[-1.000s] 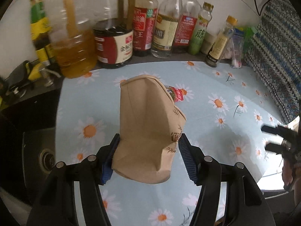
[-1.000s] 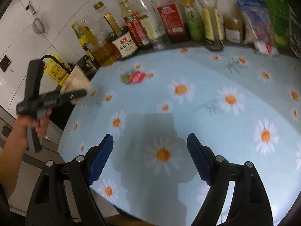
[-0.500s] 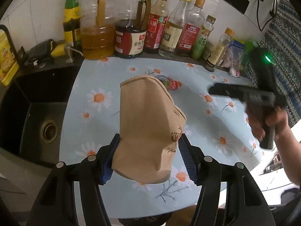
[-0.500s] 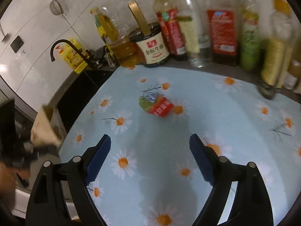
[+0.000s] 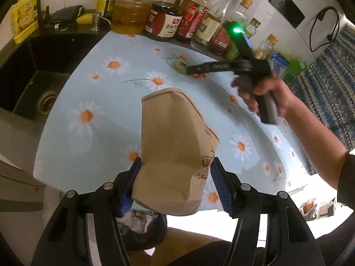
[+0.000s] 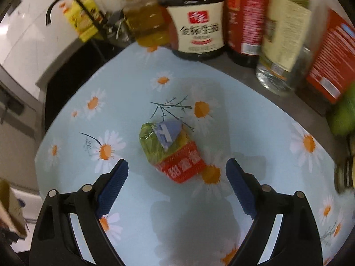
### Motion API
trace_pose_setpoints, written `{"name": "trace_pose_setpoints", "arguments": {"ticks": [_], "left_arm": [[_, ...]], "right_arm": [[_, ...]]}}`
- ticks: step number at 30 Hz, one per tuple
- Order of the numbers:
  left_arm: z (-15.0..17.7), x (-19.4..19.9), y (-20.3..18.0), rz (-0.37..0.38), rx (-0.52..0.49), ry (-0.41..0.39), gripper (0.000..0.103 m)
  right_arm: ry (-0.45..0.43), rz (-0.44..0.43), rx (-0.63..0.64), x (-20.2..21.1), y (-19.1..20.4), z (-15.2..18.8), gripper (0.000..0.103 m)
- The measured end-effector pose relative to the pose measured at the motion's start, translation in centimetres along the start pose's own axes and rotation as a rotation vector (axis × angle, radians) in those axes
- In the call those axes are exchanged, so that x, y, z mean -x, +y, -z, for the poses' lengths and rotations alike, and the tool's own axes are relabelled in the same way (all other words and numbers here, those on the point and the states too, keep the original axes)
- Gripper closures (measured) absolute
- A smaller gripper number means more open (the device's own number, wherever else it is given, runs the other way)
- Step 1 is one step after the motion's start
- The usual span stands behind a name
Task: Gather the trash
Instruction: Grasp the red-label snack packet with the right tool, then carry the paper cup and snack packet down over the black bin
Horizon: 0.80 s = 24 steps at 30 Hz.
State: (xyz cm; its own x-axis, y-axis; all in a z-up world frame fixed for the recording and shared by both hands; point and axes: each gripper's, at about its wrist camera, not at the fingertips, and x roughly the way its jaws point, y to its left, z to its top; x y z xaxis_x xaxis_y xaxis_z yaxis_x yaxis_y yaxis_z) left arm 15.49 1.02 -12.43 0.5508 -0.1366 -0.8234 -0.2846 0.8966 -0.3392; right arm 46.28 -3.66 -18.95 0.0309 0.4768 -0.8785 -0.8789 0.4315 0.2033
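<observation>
Now the right gripper has come over the wrapper, jaws wide and empty. It lies slantwise just ahead of them, near the bottles. Left gripper clamps a bag.

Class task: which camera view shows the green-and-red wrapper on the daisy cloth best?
The right wrist view: the wrapper lies whole and close, ahead of the open right gripper. In the left wrist view only its green end peeks out, blurred, behind the right gripper's fingers.
</observation>
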Motion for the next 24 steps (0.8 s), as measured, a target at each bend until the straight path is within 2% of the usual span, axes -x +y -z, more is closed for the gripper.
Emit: {"name": "trace_pose_setpoints", "arguments": {"ticks": [5, 7, 9, 10, 13, 16, 24], "left_arm": [[1.8, 0.5, -0.3, -0.029, 0.041, -0.011, 0.043], [2.7, 0.7, 0.2, -0.041, 0.081, -0.015, 0.043], [3.8, 0.7, 1.0, -0.064, 0.119, -0.008, 0.043], [4.2, 0.8, 1.3, -0.074, 0.136, -0.006, 0.043], [5.0, 1.6, 2.5, -0.078, 0.211, -0.030, 0.043], [5.5, 1.9, 2.9, -0.102, 0.238, -0.036, 0.043], [4.4, 0.7, 1.2, -0.102, 0.164, 0.000, 0.043]], "right_arm": [[-0.024, 0.006, 0.012, -1.2, 0.3, -0.8, 0.016], [-0.038, 0.014, 0.035, -1.3, 0.9, -1.0, 0.022], [-0.048, 0.026, 0.052, -1.3, 1.4, -1.1, 0.042], [-0.047, 0.021, 0.059, -1.3, 1.5, -1.0, 0.044], [-0.048, 0.001, 0.079, -1.0, 1.7, -0.6, 0.045], [-0.065, -0.022, 0.085, -0.3, 2.0, -0.1, 0.045], [-0.152, -0.097, 0.064, 4.8, 2.6, 2.5, 0.045]]}}
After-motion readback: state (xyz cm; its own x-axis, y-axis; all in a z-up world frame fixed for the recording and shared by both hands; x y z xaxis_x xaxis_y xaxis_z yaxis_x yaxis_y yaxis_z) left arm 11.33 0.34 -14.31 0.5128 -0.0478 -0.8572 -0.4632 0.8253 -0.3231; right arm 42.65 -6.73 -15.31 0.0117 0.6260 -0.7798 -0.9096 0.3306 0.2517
